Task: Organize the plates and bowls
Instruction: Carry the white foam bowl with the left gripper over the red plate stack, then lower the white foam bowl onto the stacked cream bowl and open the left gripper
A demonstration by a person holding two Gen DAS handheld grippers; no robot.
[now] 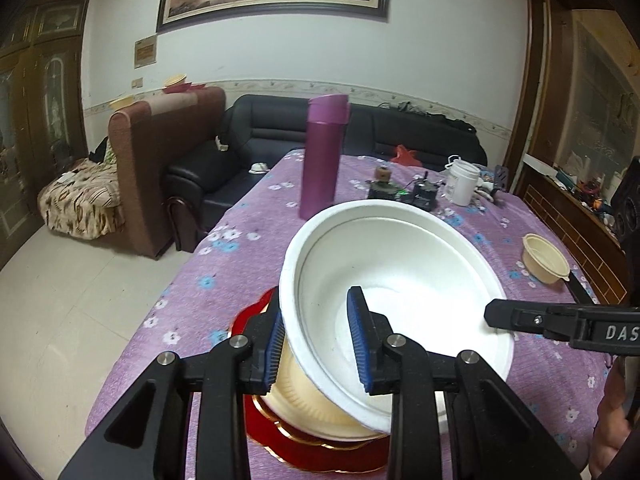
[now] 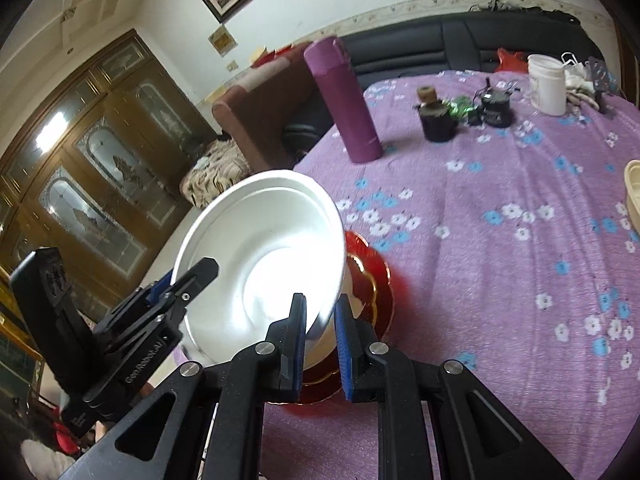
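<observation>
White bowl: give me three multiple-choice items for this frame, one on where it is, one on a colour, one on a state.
1. Where is the white bowl?
A. Over the red plate
B. Beside the white jar
C. On the sofa

2. What colour is the tall bottle?
A. Green
B. Purple
C. Yellow

3. How does the white bowl sit?
A. Upside down on the cloth
B. Flat on the floor
C. Tilted, rim between the fingers of both hand-held grippers

Answers:
1. A: the red plate and a cream bowl show right below it.
2. B: it stands purple on the flowered cloth.
3. C: the left hand-held gripper and the right hand-held gripper each straddle the rim, and the bowl leans.
</observation>
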